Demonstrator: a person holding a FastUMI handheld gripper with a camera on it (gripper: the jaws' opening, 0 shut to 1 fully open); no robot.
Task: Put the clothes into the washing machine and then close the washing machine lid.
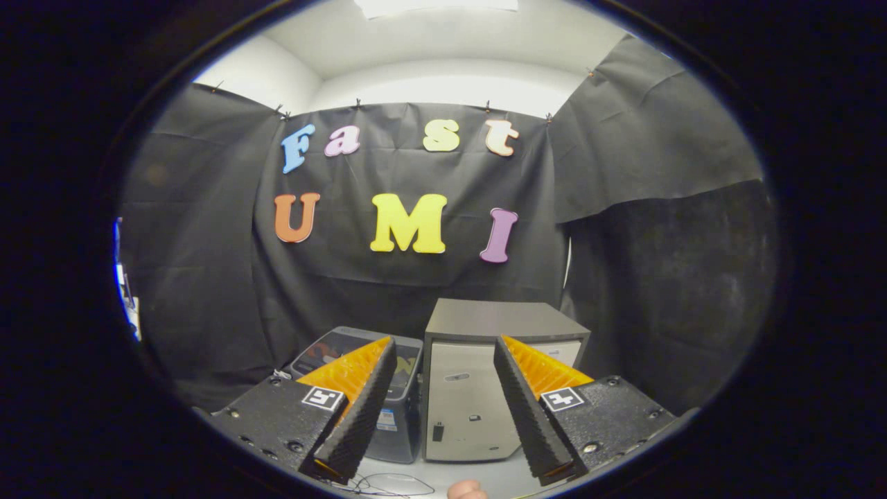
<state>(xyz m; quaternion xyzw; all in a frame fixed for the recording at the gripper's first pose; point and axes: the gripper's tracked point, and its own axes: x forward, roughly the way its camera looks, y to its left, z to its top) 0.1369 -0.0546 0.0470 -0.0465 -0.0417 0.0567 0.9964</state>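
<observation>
A small box-shaped washing machine [478, 374] with a dark flat lid [499, 320] and a pale front stands beyond my gripper's fingers, its lid lying flat on top. Left of it sits a dark bin [360, 360] with what looks like coloured clothes [332, 348] inside, partly hidden behind my left finger. My gripper [443, 360] is open, held back from both and well short of touching them, with nothing between its fingers.
Black cloth walls close the booth behind and to the right of the machine. A thin cable [388, 483] lies on the pale table [443, 475] near the fingers. A fingertip of a person's hand [466, 491] peeks in below.
</observation>
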